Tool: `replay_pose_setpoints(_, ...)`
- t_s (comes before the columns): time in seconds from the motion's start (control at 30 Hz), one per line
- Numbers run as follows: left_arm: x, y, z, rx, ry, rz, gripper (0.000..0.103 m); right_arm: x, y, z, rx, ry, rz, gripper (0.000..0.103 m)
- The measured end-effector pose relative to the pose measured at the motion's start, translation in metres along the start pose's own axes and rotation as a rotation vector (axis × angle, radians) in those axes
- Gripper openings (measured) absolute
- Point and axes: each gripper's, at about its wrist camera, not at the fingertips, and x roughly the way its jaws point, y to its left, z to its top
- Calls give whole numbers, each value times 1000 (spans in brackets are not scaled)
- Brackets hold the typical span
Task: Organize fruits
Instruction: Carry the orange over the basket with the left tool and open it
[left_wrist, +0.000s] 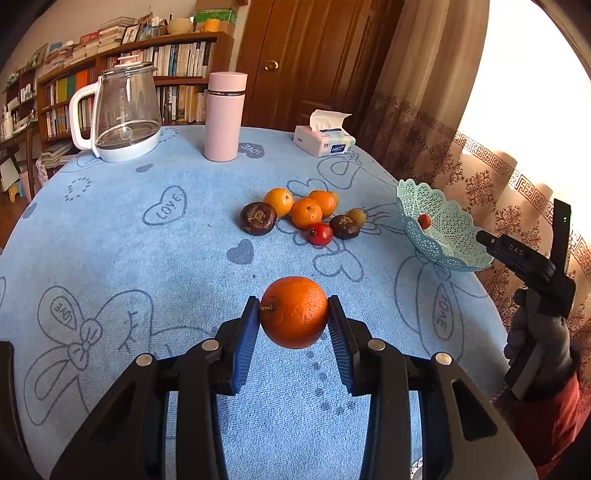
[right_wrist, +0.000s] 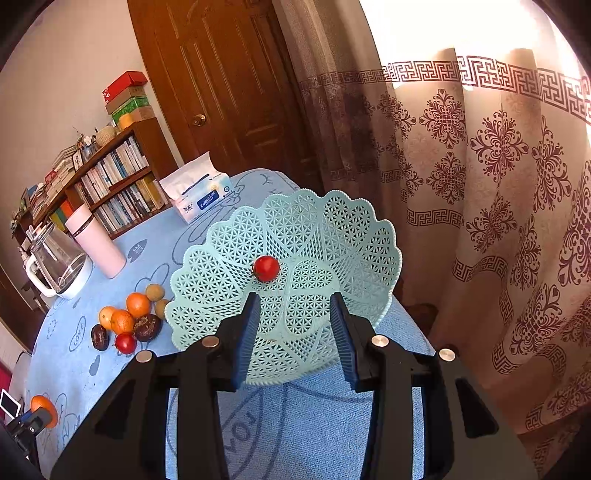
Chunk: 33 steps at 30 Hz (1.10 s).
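My left gripper (left_wrist: 293, 301) is shut on a large orange (left_wrist: 293, 314), which hangs above the blue tablecloth (left_wrist: 147, 258). The same orange (right_wrist: 44, 410) shows at the lower left of the right wrist view. My right gripper (right_wrist: 294, 295) stands open over the near side of a mint lattice basket (right_wrist: 229, 236) with nothing between its pads. A small red fruit (right_wrist: 266, 268) lies inside the basket just beyond the fingertips. A pile of loose fruit (left_wrist: 306, 212) sits mid-table: oranges, dark brown fruits, a red one and small tan ones. The basket (left_wrist: 450, 229) stands at the table's right edge.
A glass kettle (left_wrist: 122, 110), a pink flask (left_wrist: 223, 118) and a tissue box (left_wrist: 325, 140) stand along the far side of the table. A patterned curtain (right_wrist: 480, 184) hangs close behind the basket. A gloved hand (left_wrist: 535, 339) holds the right gripper beside the table.
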Motion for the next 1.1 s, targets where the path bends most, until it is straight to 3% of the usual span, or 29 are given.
replay_pose_setpoints(0.43, 30, -82, 45, 145, -25, -131, 38, -6, -26, -11, 87, -86, -74, 45)
replay_pose_setpoints(0.67, 66, -127, 63, 180, 13, -224, 38, -13, -27, -18, 99, -160, -127, 46)
replay_pose_setpoints(1.1, 121, -186, 74, 263, 73, -286, 38, -10, -34, -19, 136, -153, -136, 46)
